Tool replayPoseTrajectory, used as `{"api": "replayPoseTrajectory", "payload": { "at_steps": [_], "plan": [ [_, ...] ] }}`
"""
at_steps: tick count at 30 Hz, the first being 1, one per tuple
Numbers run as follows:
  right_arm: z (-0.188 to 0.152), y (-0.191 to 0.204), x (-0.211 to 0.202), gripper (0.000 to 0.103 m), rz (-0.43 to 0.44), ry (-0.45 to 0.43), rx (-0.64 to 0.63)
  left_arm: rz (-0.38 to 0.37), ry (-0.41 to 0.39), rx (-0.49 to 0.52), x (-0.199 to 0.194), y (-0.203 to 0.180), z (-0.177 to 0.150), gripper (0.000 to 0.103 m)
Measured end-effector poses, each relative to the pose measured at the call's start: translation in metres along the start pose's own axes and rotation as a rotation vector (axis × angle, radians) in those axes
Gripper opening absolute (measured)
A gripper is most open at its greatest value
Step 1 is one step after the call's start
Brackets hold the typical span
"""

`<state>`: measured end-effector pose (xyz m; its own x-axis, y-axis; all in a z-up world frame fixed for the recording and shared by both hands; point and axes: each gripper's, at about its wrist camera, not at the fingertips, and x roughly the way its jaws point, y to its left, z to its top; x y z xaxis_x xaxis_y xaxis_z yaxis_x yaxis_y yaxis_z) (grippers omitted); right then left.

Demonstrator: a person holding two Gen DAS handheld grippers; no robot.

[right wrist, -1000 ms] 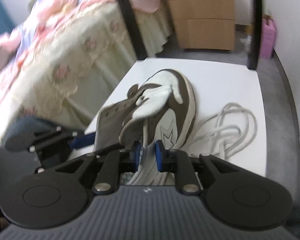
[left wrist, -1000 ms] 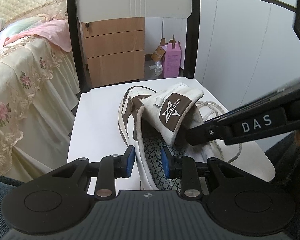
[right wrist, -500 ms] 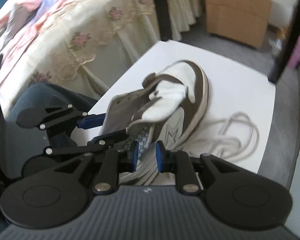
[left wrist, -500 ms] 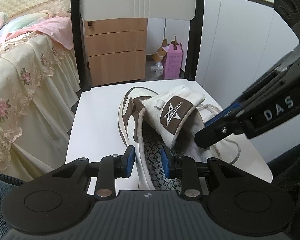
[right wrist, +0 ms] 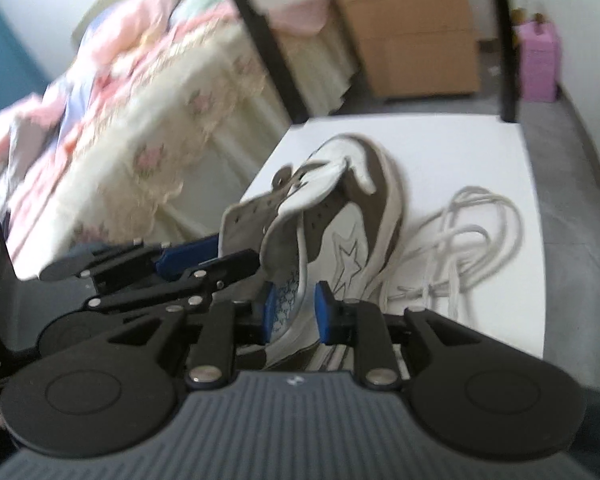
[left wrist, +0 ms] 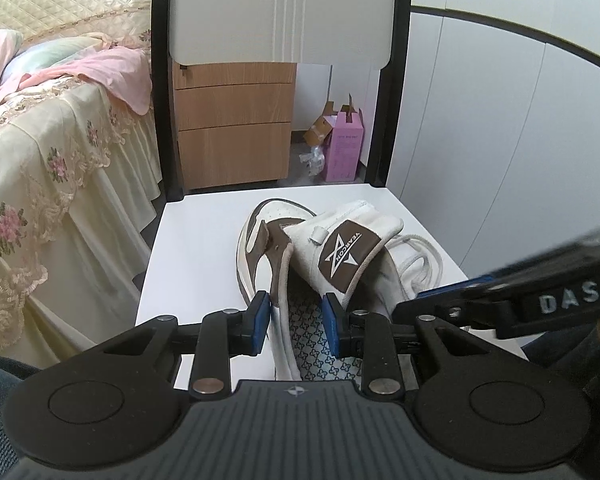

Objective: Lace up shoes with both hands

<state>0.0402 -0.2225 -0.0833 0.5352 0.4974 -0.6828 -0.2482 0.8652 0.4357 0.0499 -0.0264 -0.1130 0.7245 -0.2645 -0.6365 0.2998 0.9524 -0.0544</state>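
A white and brown shoe (left wrist: 276, 248) lies unlaced on a white chair seat (left wrist: 196, 248), toe pointing away, its tongue (left wrist: 344, 252) folded up. The loose white lace (right wrist: 472, 232) is piled on the seat to its right. My left gripper (left wrist: 296, 318) is open at the heel end, with the shoe's left collar wall between its fingers and a gap beside it. My right gripper (right wrist: 296, 312) is open too and straddles the right collar wall without pressing on it. In the left wrist view the right gripper (left wrist: 410, 300) reaches in from the right, beside the shoe.
A bed with a floral lace cover (left wrist: 40, 168) runs along the left of the chair. Behind the chair back (left wrist: 280, 12) stand a wooden drawer unit (left wrist: 232, 120) and a pink box (left wrist: 344, 152) on the floor. A white wall closes the right.
The right gripper rose, then dropped low to the shoe's right side, and its jaws widened a little. The left gripper and the shoe stayed put.
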Motion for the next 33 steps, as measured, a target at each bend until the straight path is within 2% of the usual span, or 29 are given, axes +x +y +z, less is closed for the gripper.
{"api": "replayPoseTrajectory", "payload": {
  "at_steps": [4,8,10,12,14,16,19,23,26,30,33],
  "plan": [
    [-0.007,-0.002,-0.007,0.023,-0.043,-0.073,0.114,-0.003,-0.015,0.017,-0.005,0.000,0.001,0.033],
    [0.002,-0.008,-0.006,0.023,-0.066,-0.103,0.118,0.002,-0.028,0.028,-0.009,0.001,0.003,0.033],
    [0.007,-0.011,-0.002,0.023,-0.040,-0.102,0.120,-0.001,-0.041,0.040,-0.014,0.001,0.003,0.034],
    [0.006,-0.011,0.001,0.023,-0.022,-0.123,0.107,-0.003,-0.051,0.052,-0.018,0.001,0.004,0.038],
    [0.005,-0.011,0.008,0.024,-0.009,-0.114,0.107,0.013,-0.069,0.077,-0.023,0.000,0.004,0.056],
    [0.009,-0.009,0.013,0.024,0.007,-0.094,0.105,0.017,-0.073,0.117,-0.025,-0.002,0.007,0.058],
    [0.012,-0.003,0.016,0.024,-0.011,-0.100,0.038,0.007,-0.058,0.178,-0.025,-0.003,0.013,0.058],
    [0.012,-0.006,0.029,0.024,-0.006,-0.084,0.034,-0.023,-0.006,0.323,-0.019,-0.008,0.017,0.058],
    [0.017,-0.015,0.030,0.015,0.028,-0.084,0.113,-0.105,0.011,0.433,-0.021,-0.013,0.020,0.058],
    [0.018,-0.039,0.028,0.013,0.114,-0.074,0.271,-0.100,0.038,0.562,-0.012,-0.025,0.023,0.058],
    [0.018,-0.039,0.027,0.013,0.116,-0.071,0.267,-0.088,0.055,0.629,0.001,-0.035,0.025,0.058]
  ]
}}
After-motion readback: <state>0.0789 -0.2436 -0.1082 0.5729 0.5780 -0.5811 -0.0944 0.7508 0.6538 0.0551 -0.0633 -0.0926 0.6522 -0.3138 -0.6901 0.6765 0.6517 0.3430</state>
